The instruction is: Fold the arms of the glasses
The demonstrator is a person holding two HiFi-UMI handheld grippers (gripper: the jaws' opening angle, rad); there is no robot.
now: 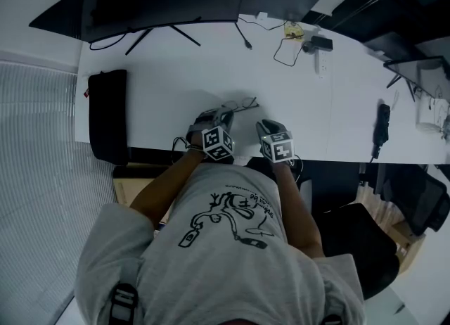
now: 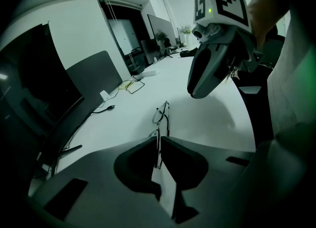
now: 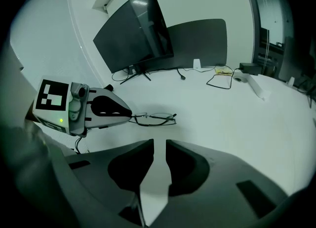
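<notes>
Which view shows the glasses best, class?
The right gripper view: the glasses lie side-on, one end in the left gripper. The left gripper view shows them end-on, foreshortened; the head view shows them small and partly hidden.

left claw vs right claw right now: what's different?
Grip: the left claw is shut on an arm of the glasses; the right claw holds nothing, and only bare table shows in its gap.
Jaws: the left claw's are almost together; the right claw's stand slightly apart.
Position: the left claw touches the glasses; the right claw is clear of them.
Shared: both are near the table's front edge.
</notes>
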